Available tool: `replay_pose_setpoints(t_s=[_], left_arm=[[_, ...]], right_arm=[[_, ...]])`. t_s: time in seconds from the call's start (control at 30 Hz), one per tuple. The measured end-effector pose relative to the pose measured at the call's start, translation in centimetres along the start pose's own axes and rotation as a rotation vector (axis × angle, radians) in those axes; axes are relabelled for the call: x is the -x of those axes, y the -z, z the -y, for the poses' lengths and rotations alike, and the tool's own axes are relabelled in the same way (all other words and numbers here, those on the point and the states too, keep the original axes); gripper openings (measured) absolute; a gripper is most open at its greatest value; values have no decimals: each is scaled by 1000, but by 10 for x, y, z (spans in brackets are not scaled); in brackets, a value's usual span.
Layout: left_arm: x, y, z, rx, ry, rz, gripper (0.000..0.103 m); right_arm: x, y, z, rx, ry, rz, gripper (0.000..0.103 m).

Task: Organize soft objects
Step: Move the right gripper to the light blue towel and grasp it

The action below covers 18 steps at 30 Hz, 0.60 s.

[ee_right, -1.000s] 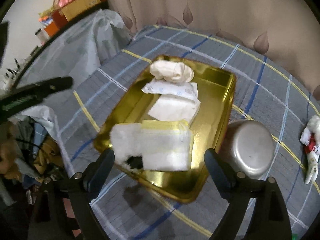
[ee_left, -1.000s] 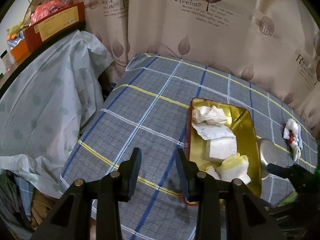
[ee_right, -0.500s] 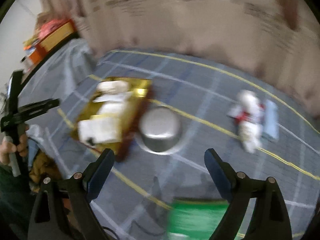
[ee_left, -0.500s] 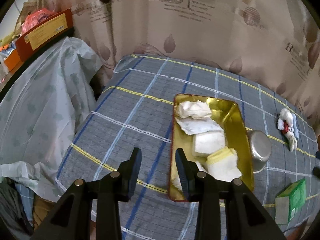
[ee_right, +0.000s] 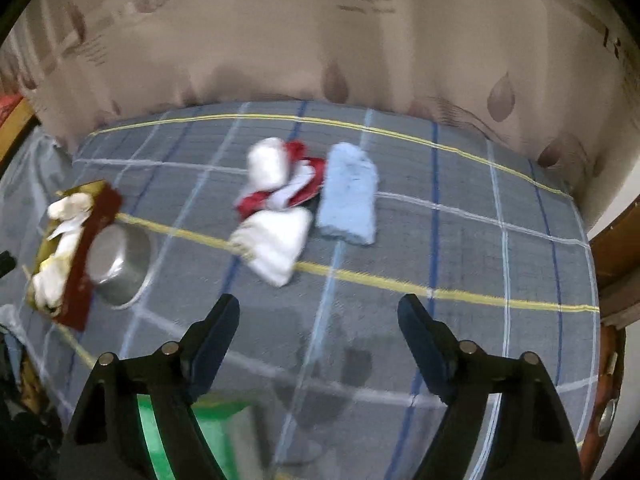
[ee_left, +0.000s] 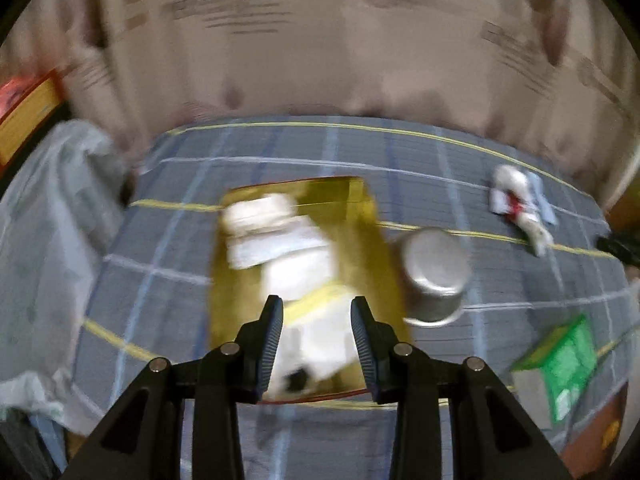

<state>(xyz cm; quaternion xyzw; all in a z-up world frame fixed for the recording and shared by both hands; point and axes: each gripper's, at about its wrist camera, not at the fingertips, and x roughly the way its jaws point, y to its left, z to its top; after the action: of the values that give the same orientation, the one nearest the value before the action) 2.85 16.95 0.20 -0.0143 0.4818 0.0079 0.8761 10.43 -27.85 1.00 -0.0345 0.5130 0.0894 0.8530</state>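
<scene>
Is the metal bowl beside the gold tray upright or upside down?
Upside down. The metal bowl shows its flat base on top and flares to a wider rim on the cloth, right beside the gold tray.

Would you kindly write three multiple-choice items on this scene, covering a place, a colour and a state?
1. Where is the metal bowl?
A. inside the tray
B. on the cloth beside the tray
C. on the green box

2. What colour is the flat cloth beside the white and red bundle?
A. light blue
B. yellow
C. black

3. How is the right gripper?
A. shut on a cloth
B. open and empty
C. shut, empty

Answers: 1 B, it sits against the gold tray's outer edge; 2 A, pale blue fabric; 3 B, fingers wide apart, nothing between.
</scene>
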Motion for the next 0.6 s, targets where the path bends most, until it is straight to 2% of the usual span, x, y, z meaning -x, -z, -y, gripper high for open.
replay_pose_setpoints(t_s=[0.13, 0.33, 0.6], left_arm=[[-8, -13, 40, -73, 44, -11, 36], [-29, -28, 93, -174, 64, -36, 36], [-61, -43, 136, -243, 108, -87, 36]], right_arm=[[-28, -12, 24, -33, -20, 5, 79], [-74, -37, 31, -48, -44, -26, 79], [-123, -65, 47, -101, -30, -56, 79]])
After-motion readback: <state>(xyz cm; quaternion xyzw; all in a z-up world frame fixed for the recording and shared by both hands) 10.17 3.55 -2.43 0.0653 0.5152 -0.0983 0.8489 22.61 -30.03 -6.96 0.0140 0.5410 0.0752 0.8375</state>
